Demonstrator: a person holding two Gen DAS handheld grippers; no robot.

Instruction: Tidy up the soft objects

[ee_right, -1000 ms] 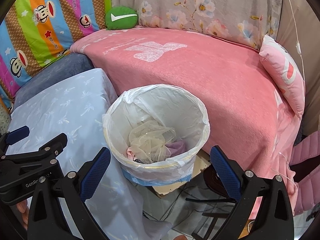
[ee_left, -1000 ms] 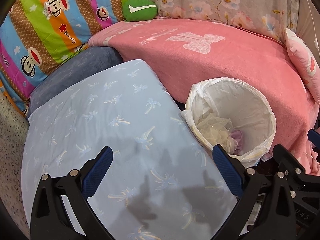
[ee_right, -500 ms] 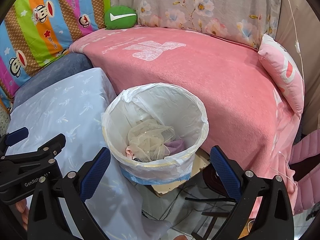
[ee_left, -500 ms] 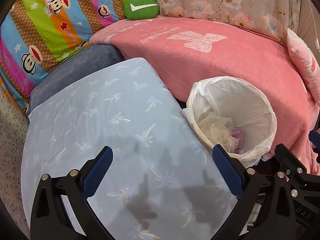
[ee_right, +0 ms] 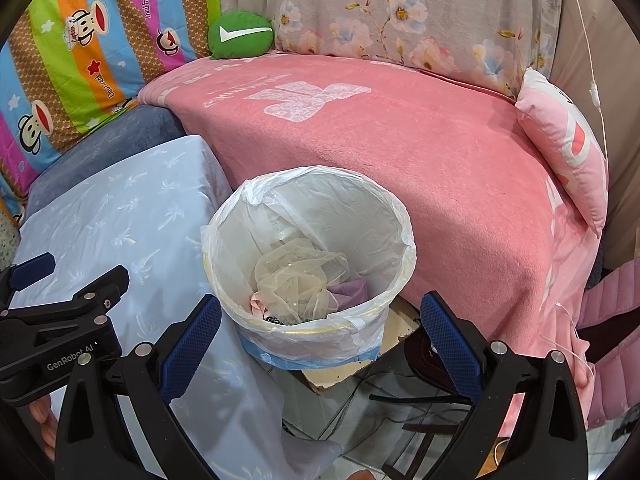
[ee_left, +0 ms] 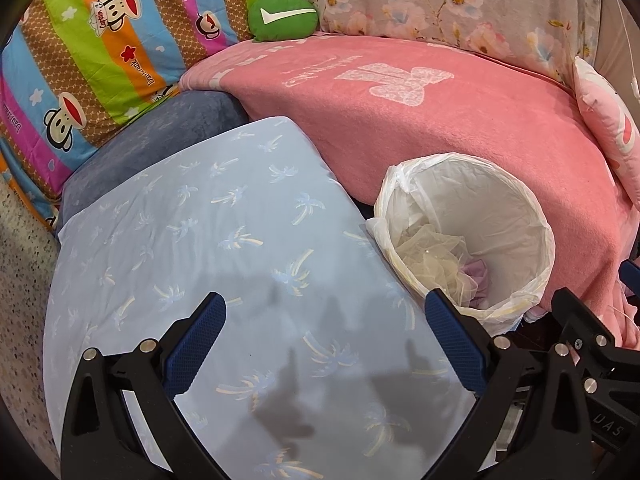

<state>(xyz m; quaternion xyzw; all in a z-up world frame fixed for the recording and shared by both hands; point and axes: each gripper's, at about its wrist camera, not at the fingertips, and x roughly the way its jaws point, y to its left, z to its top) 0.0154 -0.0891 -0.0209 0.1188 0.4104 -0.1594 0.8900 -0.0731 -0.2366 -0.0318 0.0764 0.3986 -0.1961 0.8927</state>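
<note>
The left hand-held gripper (ee_left: 324,344) is spread wide with nothing between its blue pads, and it hangs over a pale blue cloth (ee_left: 224,248) printed with palm trees, on which its shadow falls. The right hand-held gripper (ee_right: 320,336) is likewise spread wide and empty, its two blue pads standing either side of the near rim of a bin (ee_right: 392,216) lined with a white plastic bag. The soft things lie down inside that bin, ahead of the right hand-held gripper and between its fingers in the view: a crumpled cream net (ee_right: 296,276), a lilac cloth (ee_right: 352,290) just beside it, and a bit of pink fabric (ee_right: 258,304) tucked under the net's near edge. From the left wrist view the bin (ee_left: 540,240) sits off to the right of the left hand-held gripper, touching the edge of the blue cloth. Behind the bin a pink blanket (ee_right: 420,140) covers a bed. At the far side of the blanket from the bin a green cushion (ee_right: 241,35) with a white mark leans against a striped monkey-print quilt (ee_right: 80,48) and a grey flowered cover (ee_right: 400,20). To the right of the bin, at the blanket's edge, lies a pink pillow (ee_right: 568,152).
</note>
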